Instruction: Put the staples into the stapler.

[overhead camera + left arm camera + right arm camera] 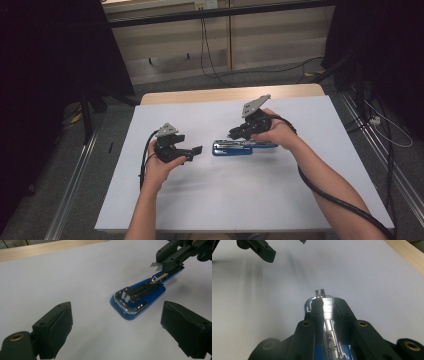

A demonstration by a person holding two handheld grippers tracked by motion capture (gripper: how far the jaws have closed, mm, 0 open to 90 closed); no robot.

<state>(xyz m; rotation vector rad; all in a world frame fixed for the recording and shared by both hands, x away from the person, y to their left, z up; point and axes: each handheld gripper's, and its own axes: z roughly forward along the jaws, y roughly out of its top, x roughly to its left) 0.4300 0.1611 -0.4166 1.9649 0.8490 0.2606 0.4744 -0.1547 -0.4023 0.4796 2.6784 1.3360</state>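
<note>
Mid-table, nearer the far edge, a blue stapler lies opened flat, its steel magazine pinched between the right gripper jaws. The left gripper waits beside it, jaws spread. Likely heavy, rigid and slick; the blue base offers surer hold.

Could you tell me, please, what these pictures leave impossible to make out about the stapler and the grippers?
- Blue stapler with open metal channel: its rear end, left gripper view, covered by the right gripper.
- Staples in the channel: right gripper view, glare and blur.
- Right gripper's hold on a thin shiny strip: strip's identity unclear.
- Left gripper: high view, too small for detail.
</note>
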